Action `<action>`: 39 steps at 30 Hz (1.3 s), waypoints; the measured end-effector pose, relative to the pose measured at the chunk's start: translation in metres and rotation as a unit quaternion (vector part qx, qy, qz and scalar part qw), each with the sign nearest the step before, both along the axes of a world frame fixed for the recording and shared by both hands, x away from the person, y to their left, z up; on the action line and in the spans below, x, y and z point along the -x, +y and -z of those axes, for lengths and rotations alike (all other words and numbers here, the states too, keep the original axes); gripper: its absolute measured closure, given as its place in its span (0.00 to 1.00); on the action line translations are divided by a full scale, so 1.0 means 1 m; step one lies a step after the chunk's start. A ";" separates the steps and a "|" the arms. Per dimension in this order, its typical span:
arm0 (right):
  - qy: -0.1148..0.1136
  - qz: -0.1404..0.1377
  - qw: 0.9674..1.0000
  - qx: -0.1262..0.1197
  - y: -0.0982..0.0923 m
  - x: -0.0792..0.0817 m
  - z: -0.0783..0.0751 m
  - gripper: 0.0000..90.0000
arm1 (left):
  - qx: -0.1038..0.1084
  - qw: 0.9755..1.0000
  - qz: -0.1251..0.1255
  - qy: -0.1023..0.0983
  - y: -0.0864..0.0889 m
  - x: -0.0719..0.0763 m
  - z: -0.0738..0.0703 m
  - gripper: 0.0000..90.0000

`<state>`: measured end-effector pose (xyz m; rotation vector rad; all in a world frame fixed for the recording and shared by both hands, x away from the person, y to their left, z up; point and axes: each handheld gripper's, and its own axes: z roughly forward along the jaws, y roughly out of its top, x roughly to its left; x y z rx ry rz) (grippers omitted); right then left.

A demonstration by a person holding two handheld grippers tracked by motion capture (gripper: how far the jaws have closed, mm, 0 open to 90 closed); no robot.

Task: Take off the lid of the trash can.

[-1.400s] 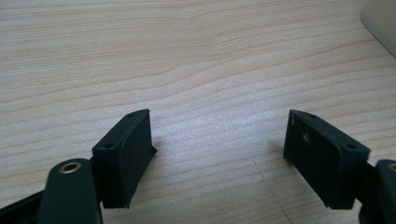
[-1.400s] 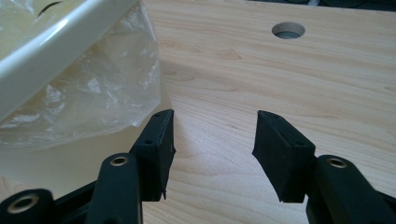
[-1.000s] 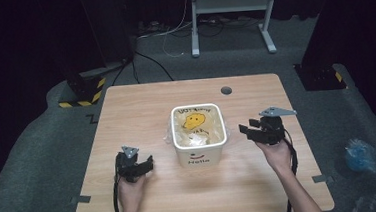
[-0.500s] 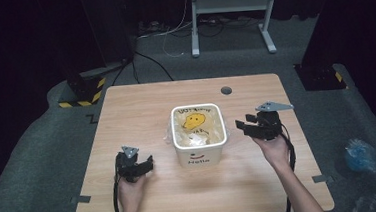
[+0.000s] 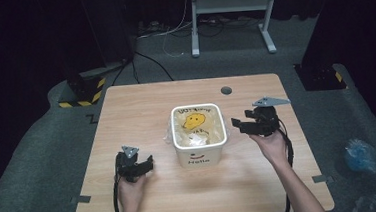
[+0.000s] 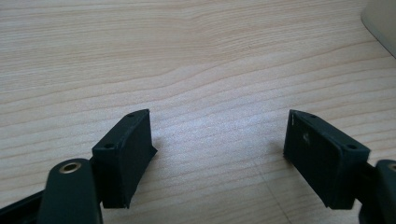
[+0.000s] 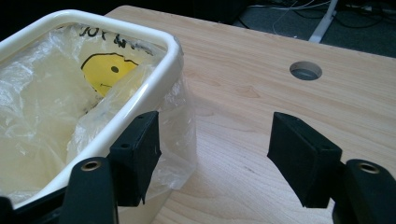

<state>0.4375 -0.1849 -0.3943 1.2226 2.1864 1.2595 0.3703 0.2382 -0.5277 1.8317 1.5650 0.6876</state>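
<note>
1. The right tongs [image 5: 241,124] have just been opening; their jaws stand apart with nothing between them, just beside the bin's [image 5: 200,154] right rim, where the plastic liner [image 7: 70,93] hangs over.
2. They have lifted slightly since a second ago, likely letting the liner go.
3. The left tongs [image 5: 147,163] rest spread and empty on the tabletop [image 5: 140,102].
4. The bin sits mid-tabletop.

Glossy plastic bin [image 5: 200,147], crinkled clear liner [image 7: 42,102], wood table [image 5: 141,109]
</note>
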 end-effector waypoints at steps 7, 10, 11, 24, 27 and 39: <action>0.006 -0.013 1.000 0.000 0.004 -0.003 -0.007 0.30 | 0.000 1.000 0.000 0.000 0.000 0.000 0.000 0.27; -0.004 -0.014 1.000 0.007 0.009 -0.005 -0.012 0.35 | 0.001 1.000 0.000 0.000 0.000 0.000 0.000 0.27; -0.009 -0.013 1.000 0.006 0.010 -0.005 -0.013 0.37 | 0.001 1.000 0.000 0.000 0.000 0.000 0.000 0.27; -0.010 -0.019 1.000 0.011 0.029 -0.014 -0.018 0.47 | 0.001 1.000 0.000 0.000 0.000 0.000 0.000 0.27; -0.013 -0.021 1.000 0.012 0.035 -0.017 -0.020 0.49 | 0.001 1.000 0.000 0.000 0.000 0.000 0.000 0.27; -0.002 -0.039 0.999 0.011 0.049 -0.029 -0.019 0.58 | 0.001 1.000 0.000 0.000 0.000 0.000 0.000 0.27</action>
